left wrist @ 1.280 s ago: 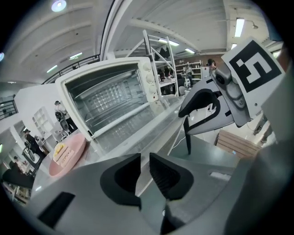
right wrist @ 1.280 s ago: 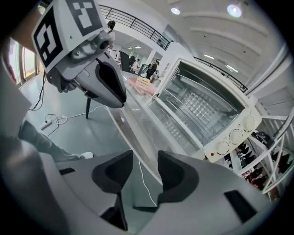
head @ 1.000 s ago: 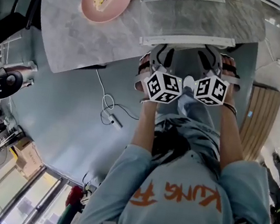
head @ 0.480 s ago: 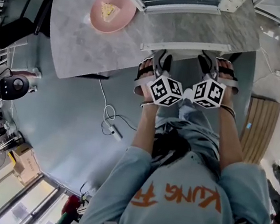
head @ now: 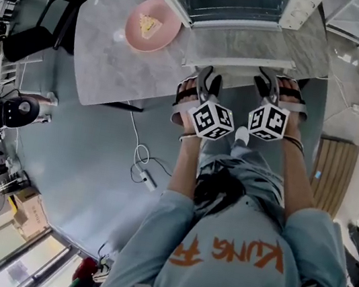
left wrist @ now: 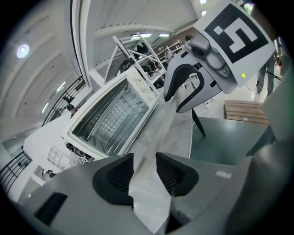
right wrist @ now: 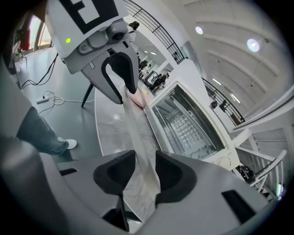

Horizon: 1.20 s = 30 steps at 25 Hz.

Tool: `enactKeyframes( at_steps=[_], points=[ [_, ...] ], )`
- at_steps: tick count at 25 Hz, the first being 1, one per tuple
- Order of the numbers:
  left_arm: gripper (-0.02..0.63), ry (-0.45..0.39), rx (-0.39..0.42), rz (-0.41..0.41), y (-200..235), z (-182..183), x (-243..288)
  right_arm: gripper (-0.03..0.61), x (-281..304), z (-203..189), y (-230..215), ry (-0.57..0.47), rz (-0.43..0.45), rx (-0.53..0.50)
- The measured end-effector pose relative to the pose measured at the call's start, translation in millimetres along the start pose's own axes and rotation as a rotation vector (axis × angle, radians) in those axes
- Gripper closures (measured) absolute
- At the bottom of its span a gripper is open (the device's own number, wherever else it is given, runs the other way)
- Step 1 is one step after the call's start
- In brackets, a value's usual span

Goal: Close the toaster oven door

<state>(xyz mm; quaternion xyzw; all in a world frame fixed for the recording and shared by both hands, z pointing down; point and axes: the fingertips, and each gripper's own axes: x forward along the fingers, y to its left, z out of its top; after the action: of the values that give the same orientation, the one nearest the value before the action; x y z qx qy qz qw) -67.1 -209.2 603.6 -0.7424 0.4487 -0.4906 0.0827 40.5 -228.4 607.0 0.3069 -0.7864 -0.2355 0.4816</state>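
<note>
A white toaster oven (head: 237,2) stands on the marble table (head: 111,60) with its glass door folded down flat toward me. The door's white handle bar (head: 241,60) runs along the near edge. My left gripper (head: 207,77) sits at the bar's left part and my right gripper (head: 270,81) at its right part. In the left gripper view the bar (left wrist: 158,124) passes between the jaws of the left gripper (left wrist: 144,172), with a little slack beside it. The right gripper (right wrist: 146,172) straddles the bar (right wrist: 133,124) the same way. Both pairs of jaws are opening. The oven's rack (right wrist: 186,126) shows inside.
A pink plate (head: 153,24) with a piece of food lies on the table left of the oven. A black chair (head: 42,28) stands at the table's left end. A cable (head: 139,160) lies on the floor. A wooden pallet (head: 328,171) lies at the right.
The head view has shifted, so the table, plate and oven sit lower in the picture and more of the oven shows. Both grippers stay at the door handle, slightly farther apart.
</note>
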Motion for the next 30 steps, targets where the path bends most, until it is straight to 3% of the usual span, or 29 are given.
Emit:
enactKeyframes(
  at_steps=[5, 17, 30],
  points=[
    [0.468, -0.014, 0.030, 0.018, 12, 10, -4, 0.482, -4, 10, -19, -0.030, -0.029, -0.043],
    [0.474, -0.062, 0.014, 0.129, 67, 38, 3, 0.477, -1, 30, -71, -0.083, -0.103, -0.097],
    [0.469, -0.099, 0.016, 0.175, 113, 64, 13, 0.466, 13, 47, -118, -0.113, -0.191, -0.161]
  ],
)
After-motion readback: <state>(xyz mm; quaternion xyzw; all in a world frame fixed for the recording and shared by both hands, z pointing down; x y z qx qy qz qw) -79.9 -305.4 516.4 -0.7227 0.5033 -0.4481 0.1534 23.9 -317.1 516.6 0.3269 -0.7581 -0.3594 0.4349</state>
